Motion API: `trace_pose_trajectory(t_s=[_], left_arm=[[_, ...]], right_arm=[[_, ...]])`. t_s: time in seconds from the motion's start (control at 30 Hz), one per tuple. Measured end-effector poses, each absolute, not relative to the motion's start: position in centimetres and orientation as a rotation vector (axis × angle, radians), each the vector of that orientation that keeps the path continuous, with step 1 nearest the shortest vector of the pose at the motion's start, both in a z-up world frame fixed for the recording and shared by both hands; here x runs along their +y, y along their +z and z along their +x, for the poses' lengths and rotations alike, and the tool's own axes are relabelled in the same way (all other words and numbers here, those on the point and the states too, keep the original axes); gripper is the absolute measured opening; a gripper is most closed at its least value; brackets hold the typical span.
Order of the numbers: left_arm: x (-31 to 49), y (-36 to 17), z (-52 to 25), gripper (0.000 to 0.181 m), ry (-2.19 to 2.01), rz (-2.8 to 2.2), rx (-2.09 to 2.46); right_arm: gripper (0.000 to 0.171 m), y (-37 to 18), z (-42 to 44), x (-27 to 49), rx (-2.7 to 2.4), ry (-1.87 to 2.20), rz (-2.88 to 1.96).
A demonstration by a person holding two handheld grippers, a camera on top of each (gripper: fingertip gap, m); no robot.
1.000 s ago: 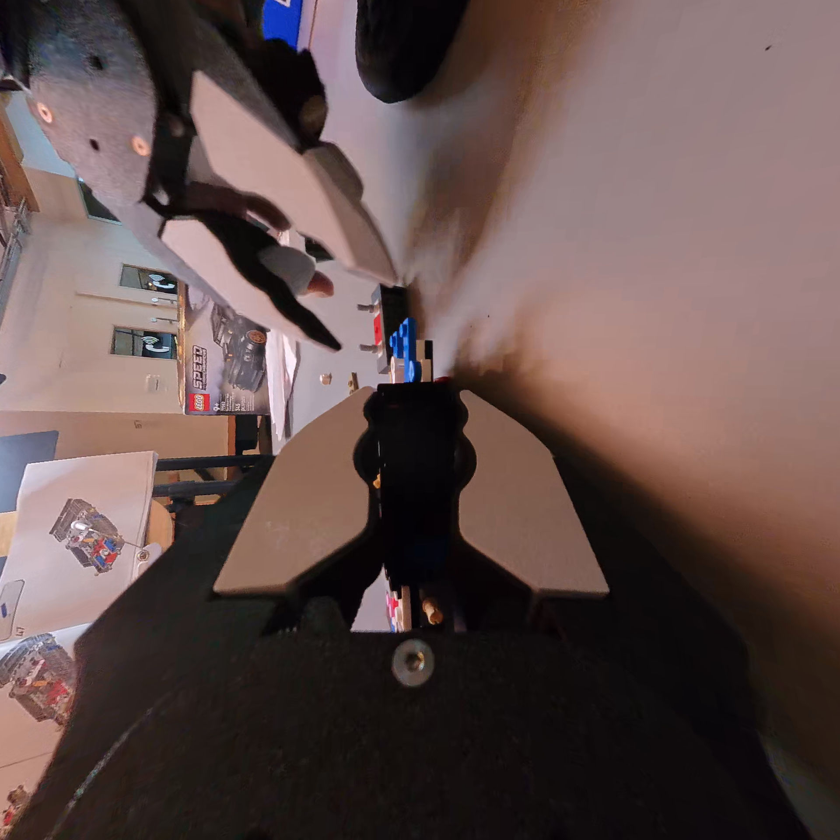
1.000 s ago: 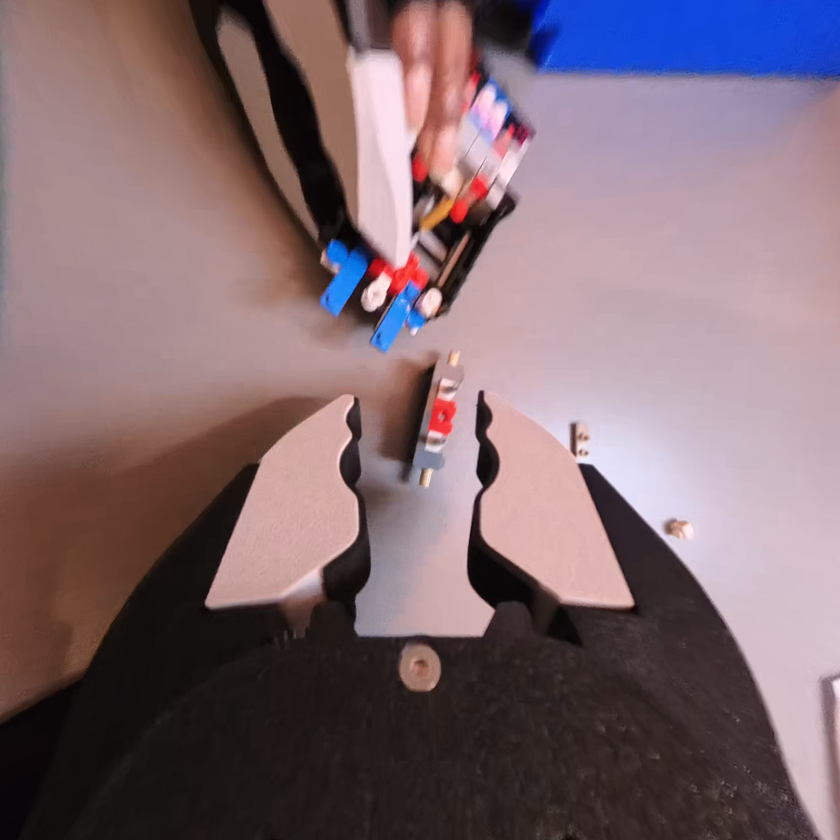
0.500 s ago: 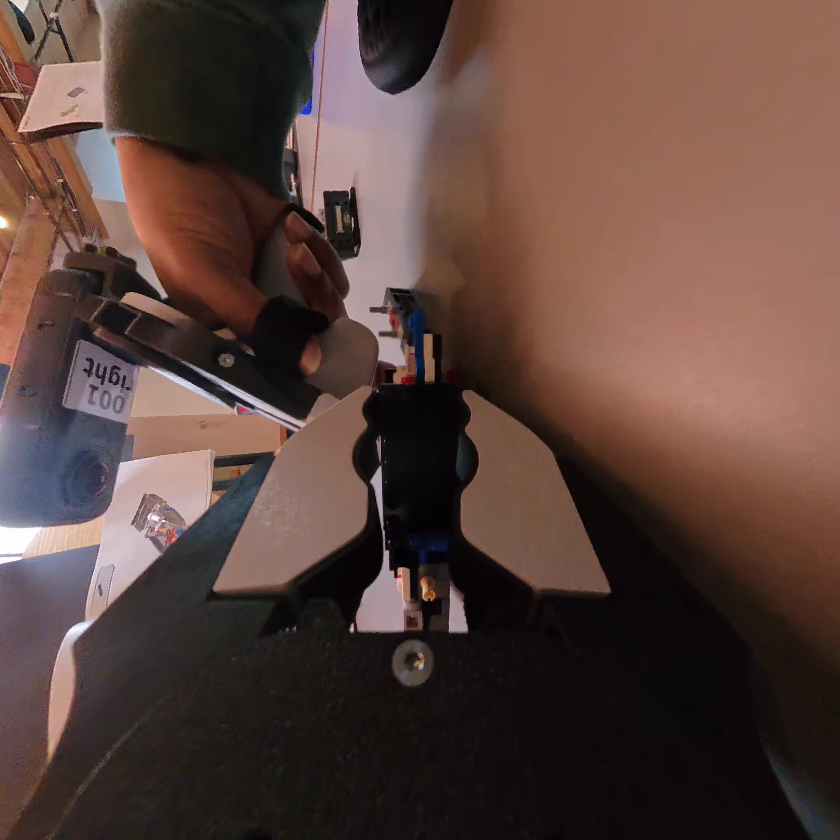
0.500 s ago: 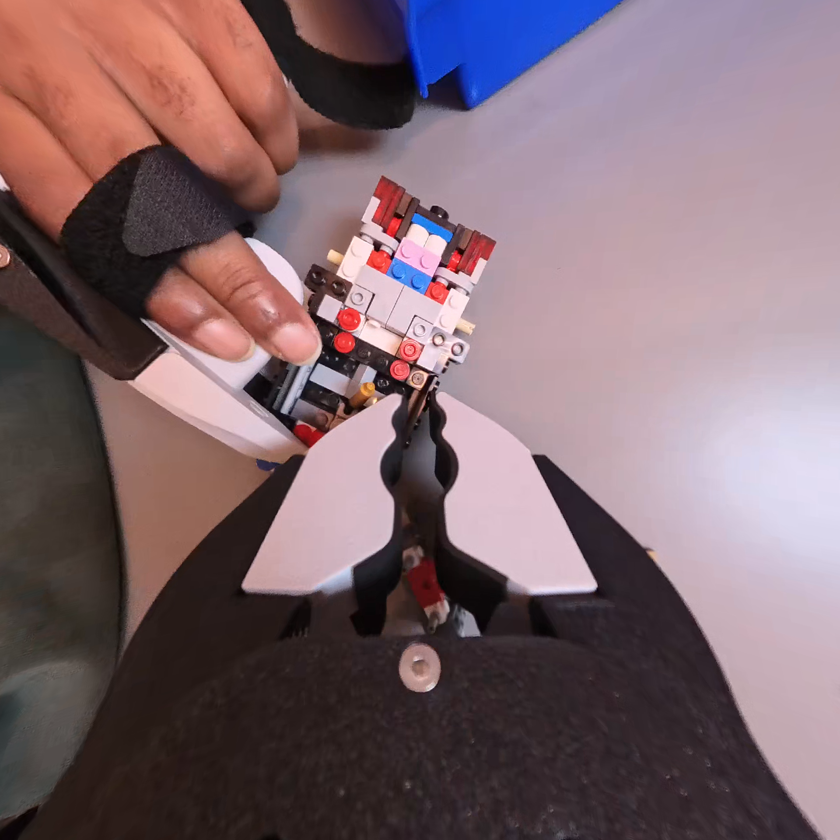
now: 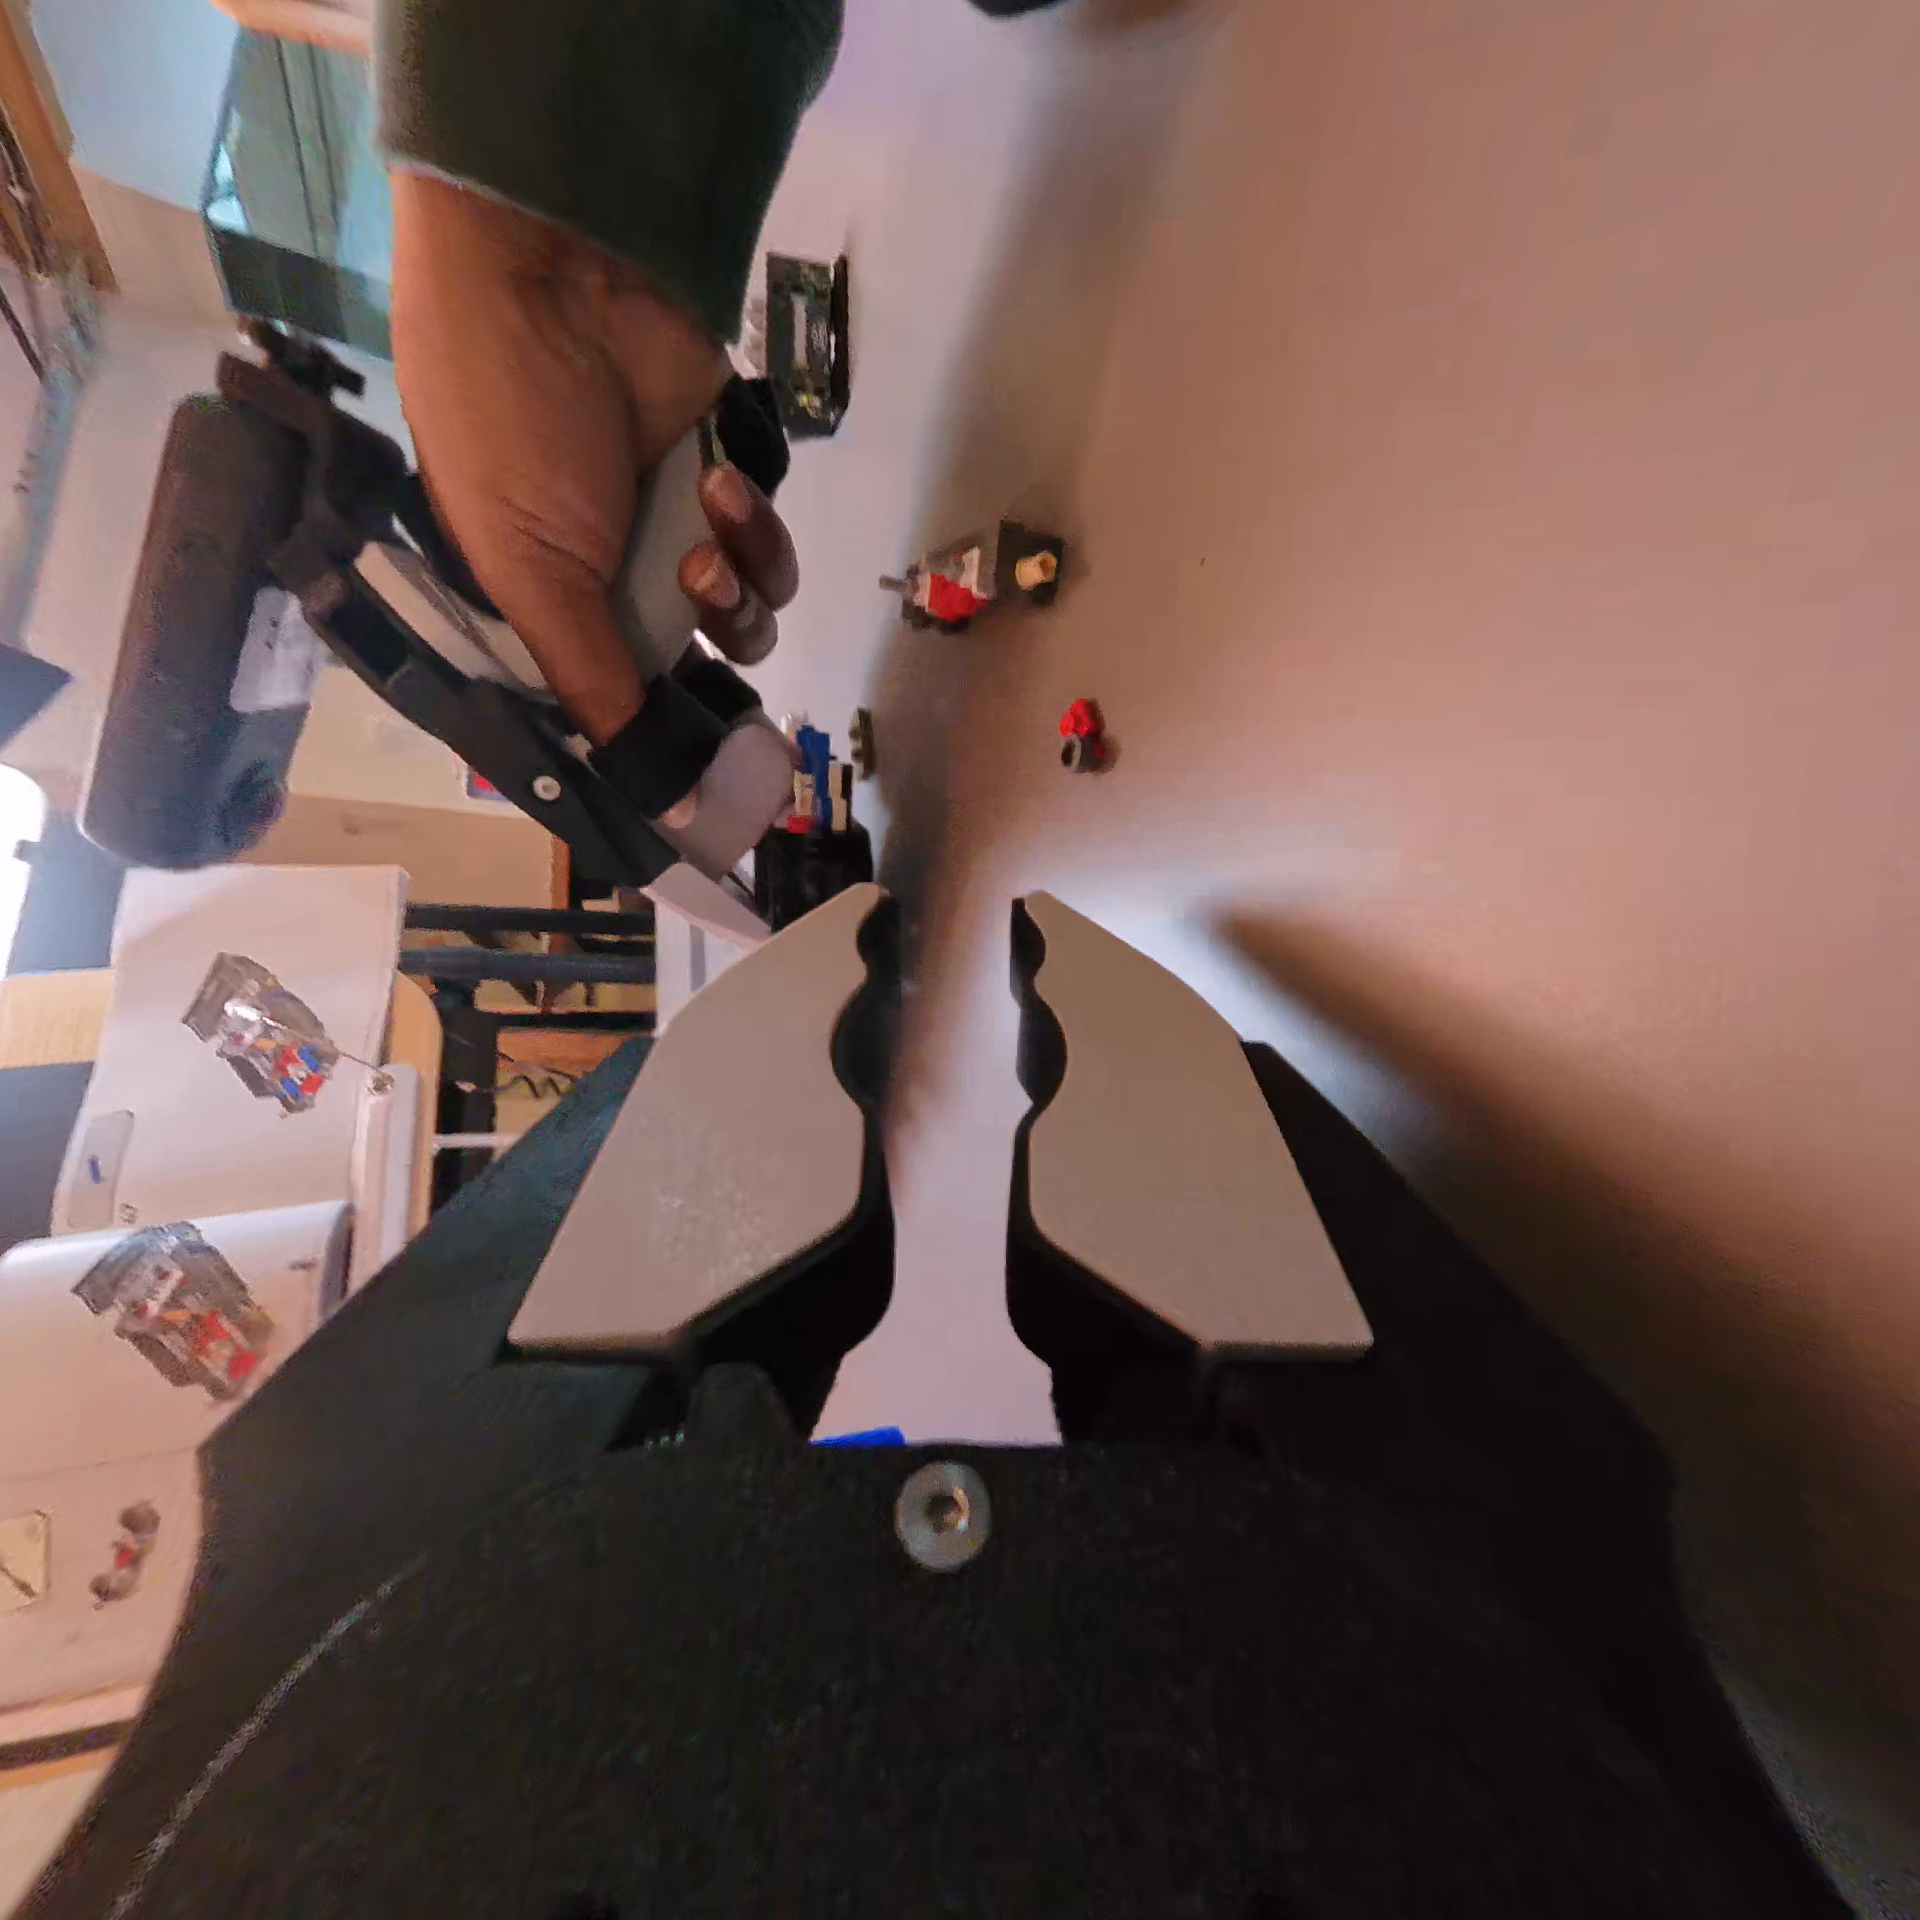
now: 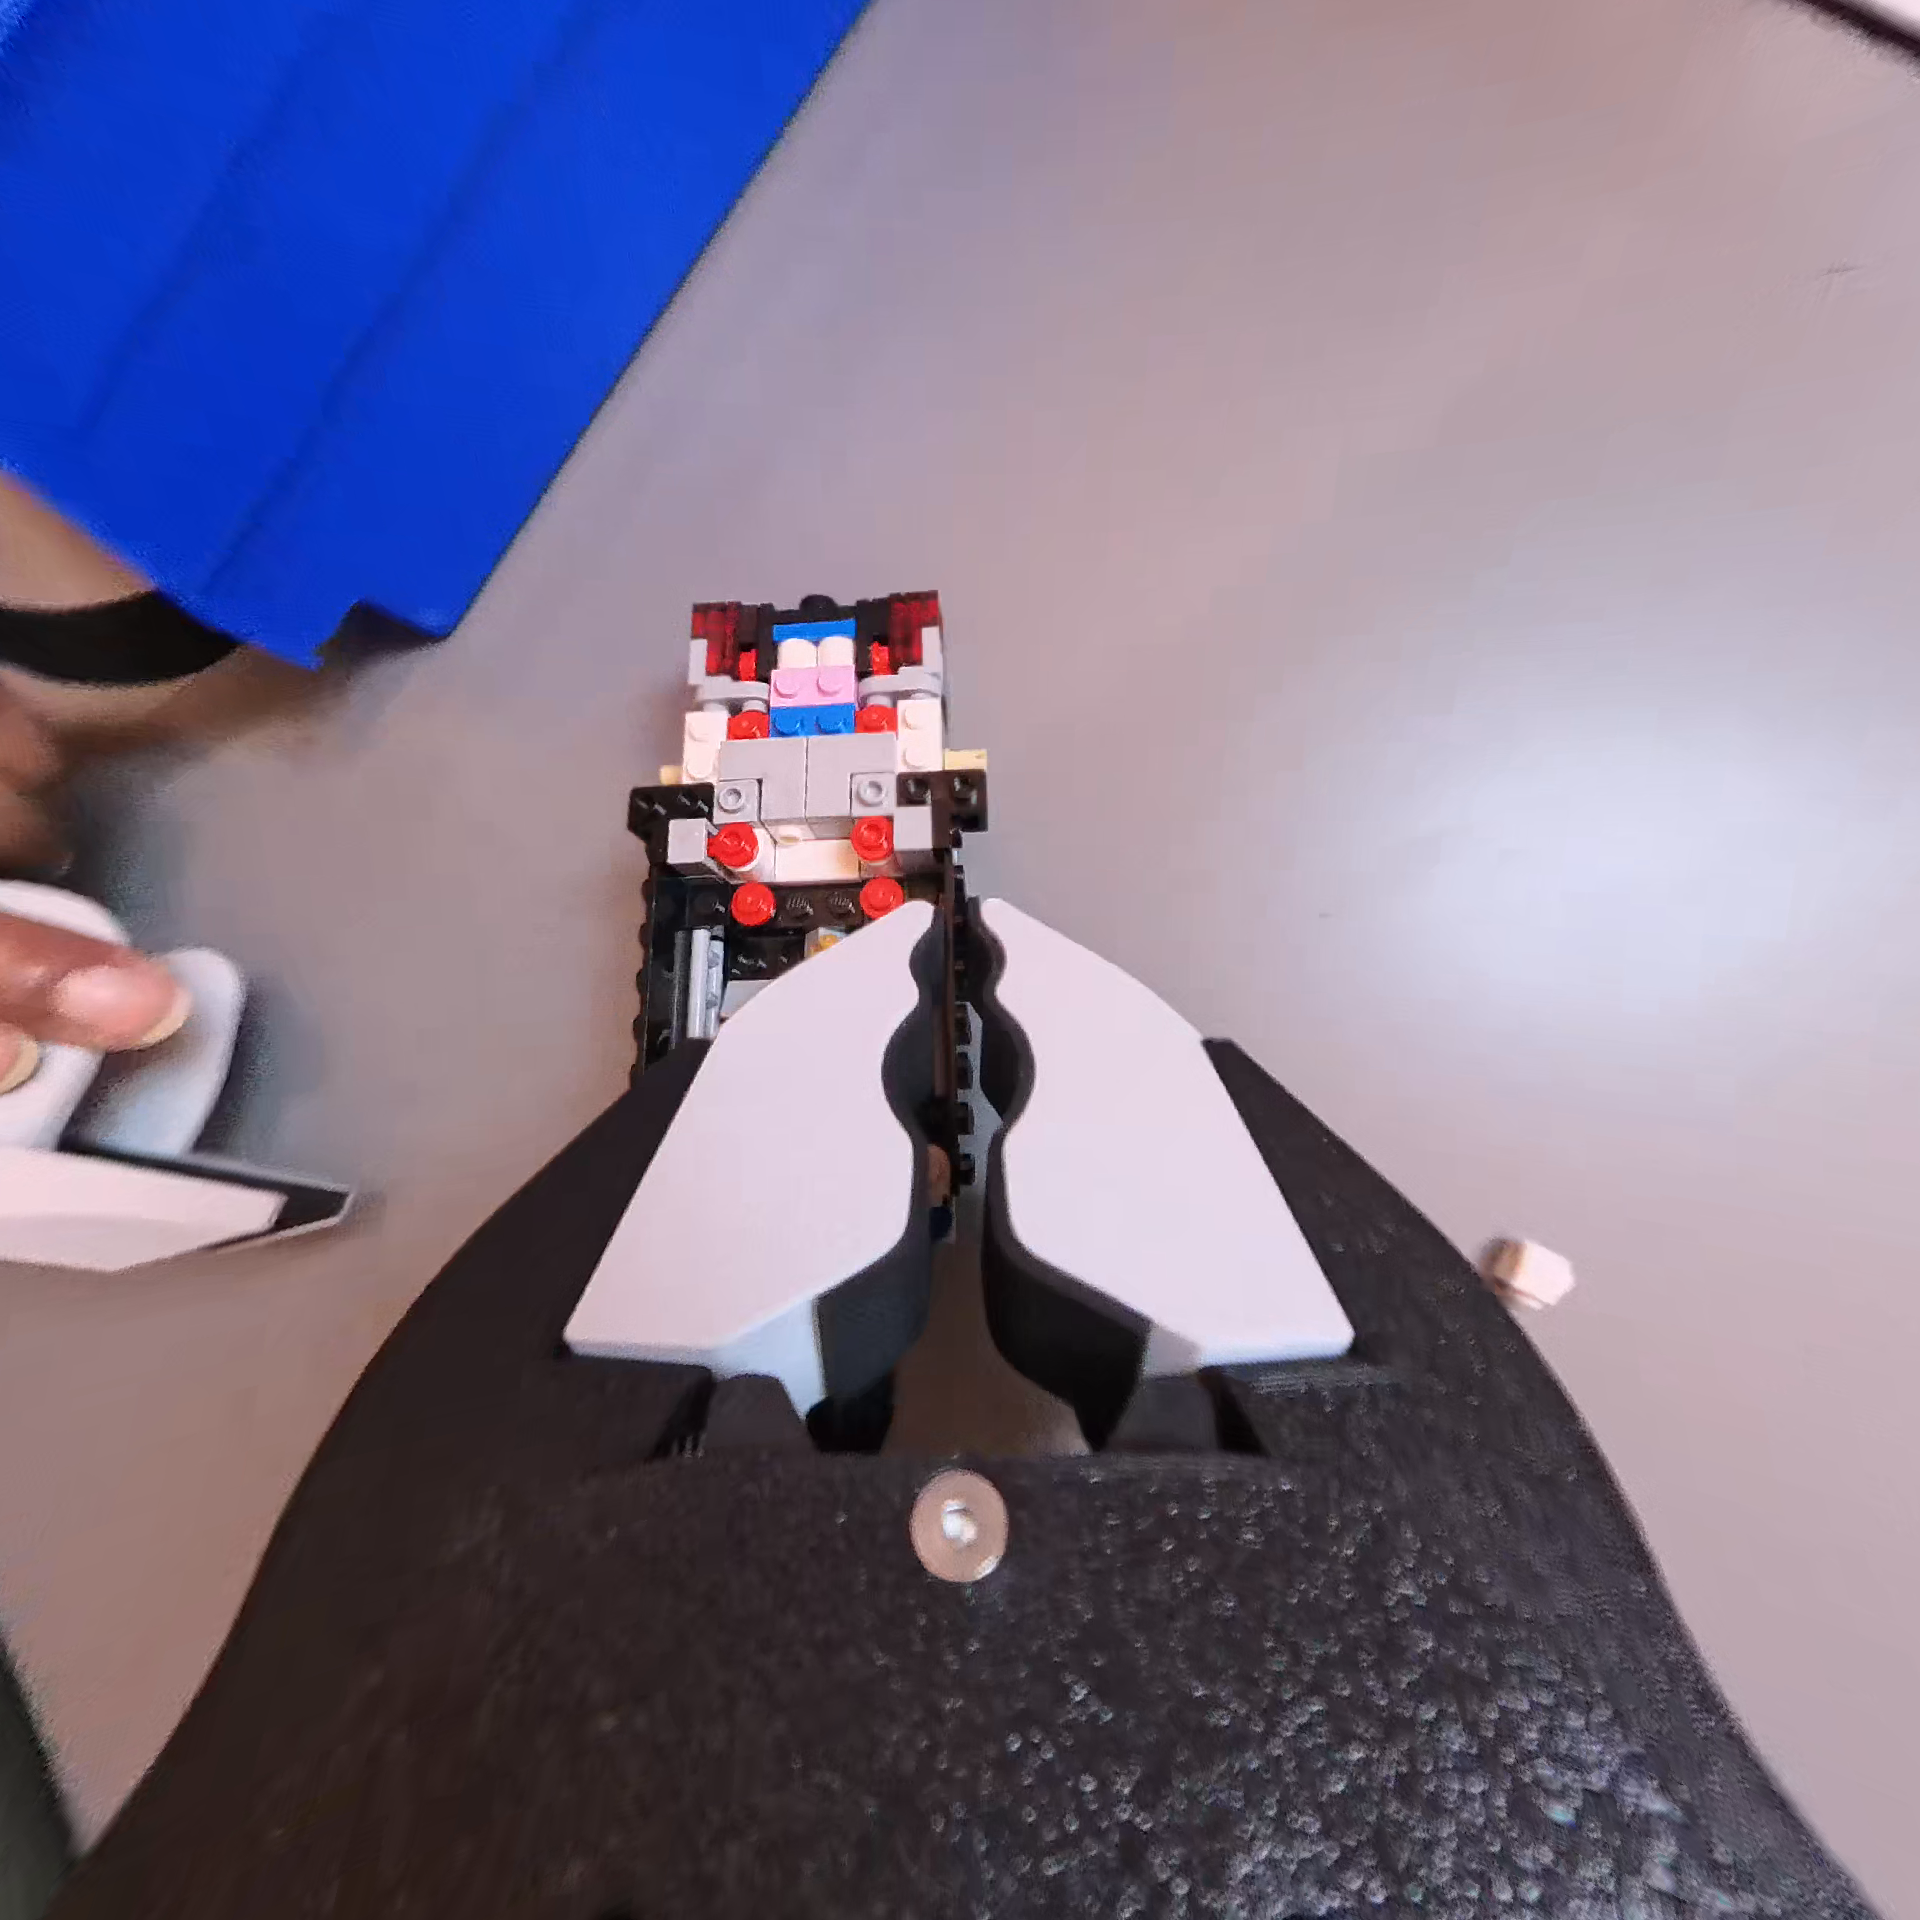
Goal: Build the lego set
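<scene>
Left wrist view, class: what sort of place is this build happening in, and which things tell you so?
Probably an indoor workroom or lab. A plain grey table carries loose lego pieces, printed instruction pages stand beside it, and shelving and a window show behind.

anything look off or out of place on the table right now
Nothing looks damaged. A few loose pieces lie scattered apart from the lego build: a small red piece, a red-and-black sub-assembly, and a tan stud.

- Left wrist camera is lying rolled sideways, low beside table (image 5: 1455, 520), looking along it.
- Right wrist camera is looking down, close over lego build (image 6: 816, 790); both views are sharing it (image 5: 821, 769).
</scene>
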State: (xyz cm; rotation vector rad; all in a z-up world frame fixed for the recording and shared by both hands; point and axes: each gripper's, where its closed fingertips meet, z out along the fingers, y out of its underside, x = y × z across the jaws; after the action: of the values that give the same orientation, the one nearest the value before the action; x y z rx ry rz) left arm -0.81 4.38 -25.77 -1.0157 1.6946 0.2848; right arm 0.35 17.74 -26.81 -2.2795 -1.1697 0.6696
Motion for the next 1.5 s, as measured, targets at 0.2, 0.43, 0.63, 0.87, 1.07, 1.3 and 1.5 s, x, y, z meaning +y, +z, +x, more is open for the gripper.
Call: trace_pose_trajectory(t_s=[0.2,0.43,0.63,0.87,1.07,1.3,1.5], left_arm=[[5.5,-26.3,-1.7,0.019,0.258,-1.136,1.668],[6.0,-26.3,-2.3,0.017,0.209,-1.216,1.63],[6.2,-26.8,-2.5,0.014,0.191,-1.252,1.634],[6.2,-26.7,-2.6,0.013,0.161,-1.271,1.622],[5.3,-26.4,-1.9,0.014,-0.021,-1.326,1.58],[4.1,-27.2,1.4,0.024,-0.35,-1.598,1.52],[3.7,-28.3,2.1,0.016,-0.456,-1.761,1.502]], right_arm=[[0.005,-27.0,0.5,19.9,-1.041,0.645,-2.282],[0.019,-25.4,2.2,17.3,-1.269,0.715,-2.166],[0.021,-27.0,2.5,14.1,-1.522,0.662,-2.101],[0.02,-26.6,2.1,13.9,-1.598,0.498,-2.01],[0.015,-26.8,1.9,16.2,-1.498,0.368,-1.978],[0.017,-23.9,2.8,14.4,-1.621,0.443,-1.799],[0.016,-23.3,3.2,11.1,-1.712,0.567,-1.721]])
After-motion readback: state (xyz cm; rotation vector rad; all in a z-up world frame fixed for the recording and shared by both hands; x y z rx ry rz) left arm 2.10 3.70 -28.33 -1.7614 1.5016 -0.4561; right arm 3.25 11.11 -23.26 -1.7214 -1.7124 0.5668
